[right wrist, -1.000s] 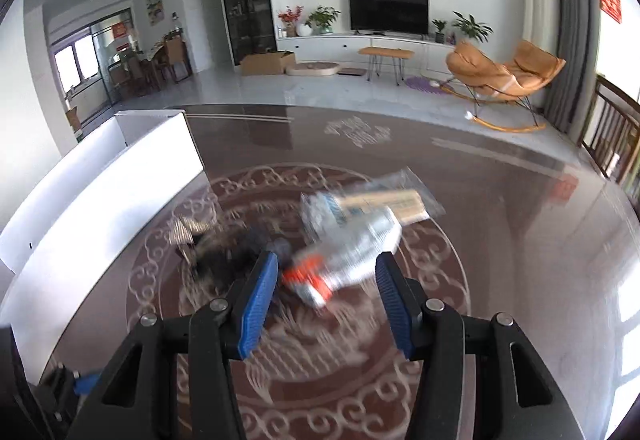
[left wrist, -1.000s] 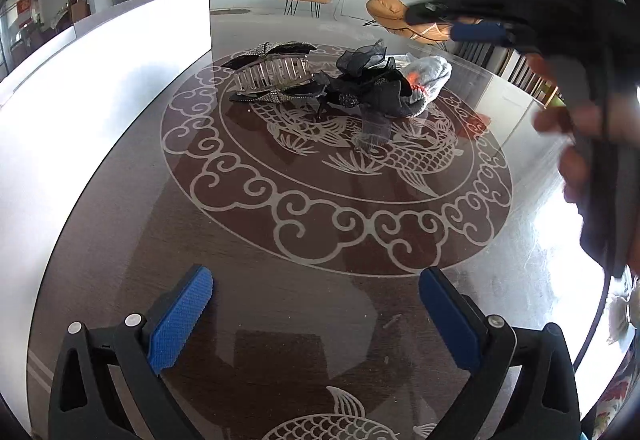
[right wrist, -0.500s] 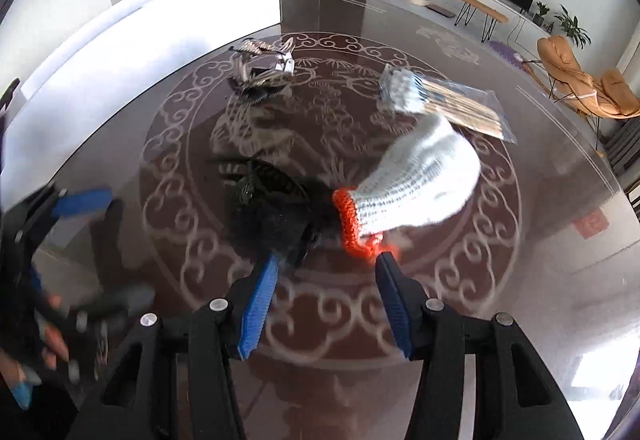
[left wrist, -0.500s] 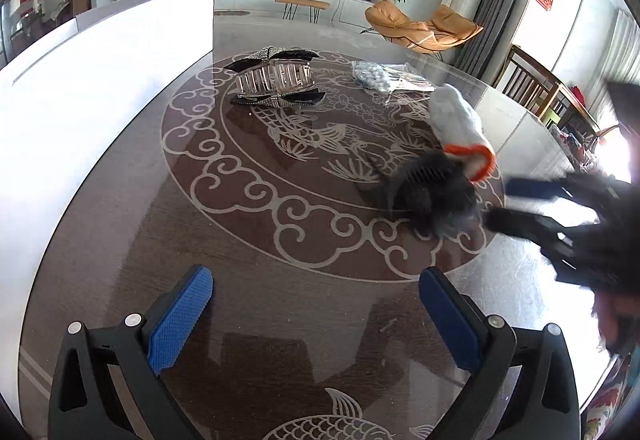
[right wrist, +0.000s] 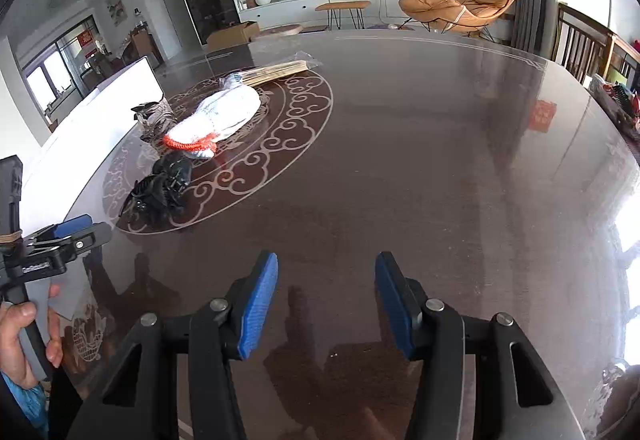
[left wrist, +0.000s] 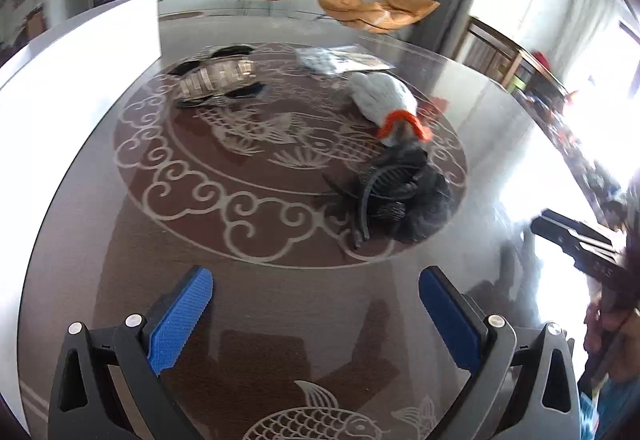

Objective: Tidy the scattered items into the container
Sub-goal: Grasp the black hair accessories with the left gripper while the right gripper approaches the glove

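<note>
A black mesh bundle with a hair band (left wrist: 396, 196) (right wrist: 166, 182) lies on the dark patterned table. A white glove with an orange cuff (left wrist: 386, 102) (right wrist: 218, 116) lies just behind it. A silver hair clip with black bows (left wrist: 218, 78) (right wrist: 154, 114) and a clear bag of sticks (left wrist: 340, 60) (right wrist: 272, 72) lie farther back. The white container (left wrist: 80, 52) (right wrist: 100, 108) stands along the left. My left gripper (left wrist: 316, 312) is open and empty, short of the bundle. My right gripper (right wrist: 326, 300) is open and empty over bare table, right of the items.
The table's far edge (right wrist: 440, 36) curves round at the back and right. Beyond it are an orange lounge chair (right wrist: 456, 6), a TV unit and wooden chairs (right wrist: 580, 44). The right gripper shows at the right edge of the left wrist view (left wrist: 580, 244).
The right gripper has let go of the black bundle and glove and pulled back to the right. The left gripper has hardly moved.
</note>
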